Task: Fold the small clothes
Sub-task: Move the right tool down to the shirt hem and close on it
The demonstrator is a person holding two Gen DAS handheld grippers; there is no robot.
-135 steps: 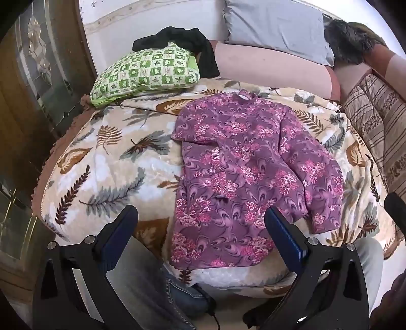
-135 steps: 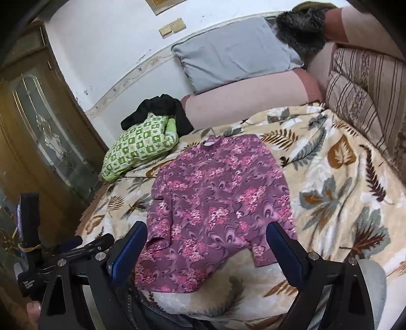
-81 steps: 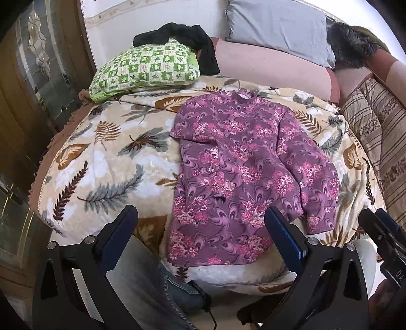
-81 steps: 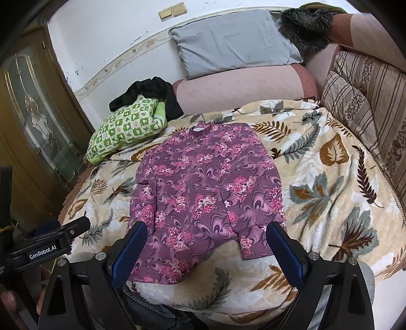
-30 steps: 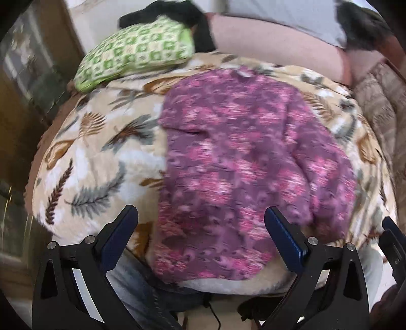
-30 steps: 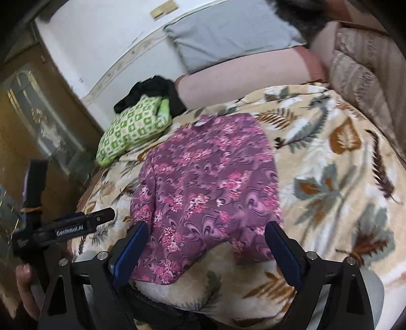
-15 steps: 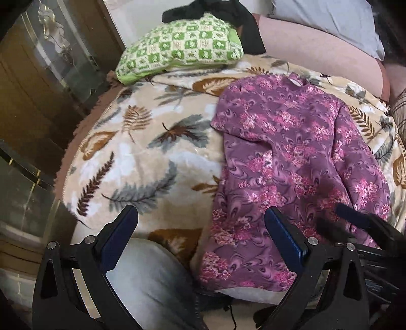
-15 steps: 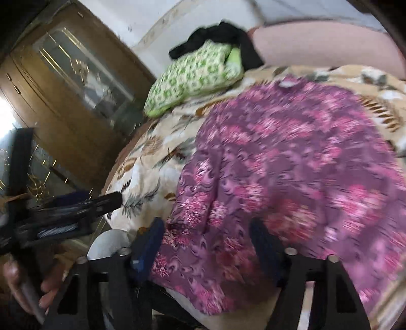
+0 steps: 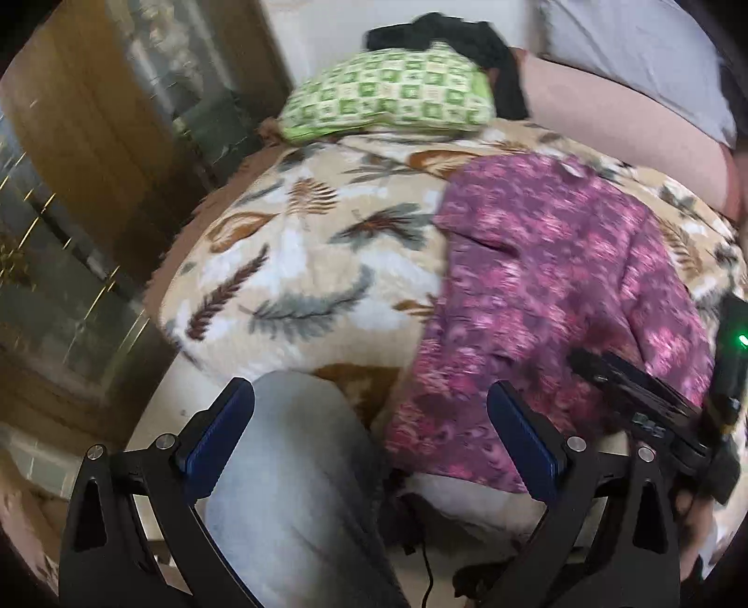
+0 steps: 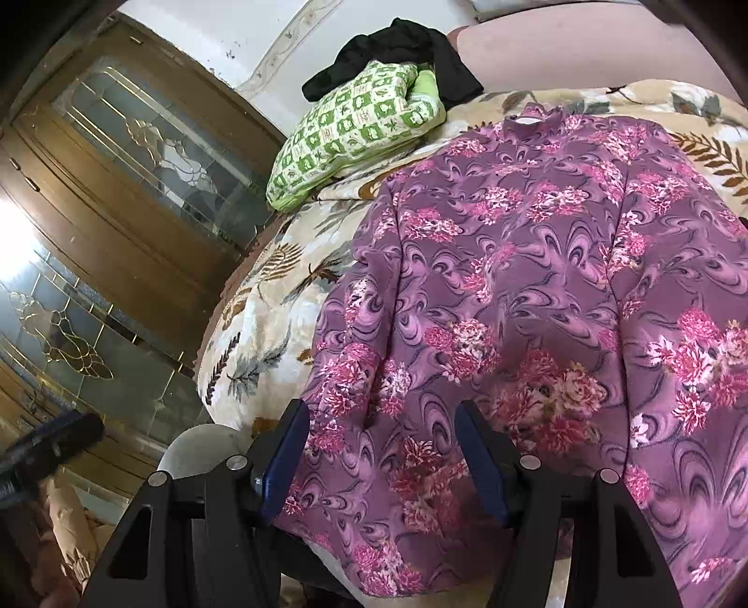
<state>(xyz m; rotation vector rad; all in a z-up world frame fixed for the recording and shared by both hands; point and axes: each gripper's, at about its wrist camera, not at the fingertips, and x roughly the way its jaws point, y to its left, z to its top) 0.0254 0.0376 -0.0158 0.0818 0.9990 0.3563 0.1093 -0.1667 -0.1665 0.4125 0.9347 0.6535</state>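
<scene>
A purple floral long-sleeved shirt (image 9: 551,290) (image 10: 537,280) lies flat on the leaf-print blanket (image 9: 304,280) (image 10: 262,318), collar towards the far side. My right gripper (image 10: 383,411) is low over the shirt's near hem, close to its left corner. Its jaws are partly closed, with flat fabric between the blue pads, and I see no pinch. In the left wrist view its black body (image 9: 654,411) reaches onto the shirt from the right. My left gripper (image 9: 369,393) stands wide open with nothing in it, above a knee in jeans (image 9: 290,467) at the bed's front edge.
A green checked pillow (image 9: 392,98) (image 10: 355,126) and a black garment (image 9: 449,37) (image 10: 397,42) lie at the back left. A pink bolster (image 9: 607,117) and a grey pillow (image 9: 631,56) line the back. A wooden cabinet with glass doors (image 9: 70,187) (image 10: 117,187) stands on the left.
My right gripper has dropped and come in close over the shirt's near hem, and its jaws have narrowed. My left gripper has swung left towards the cabinet. The shirt lies as before.
</scene>
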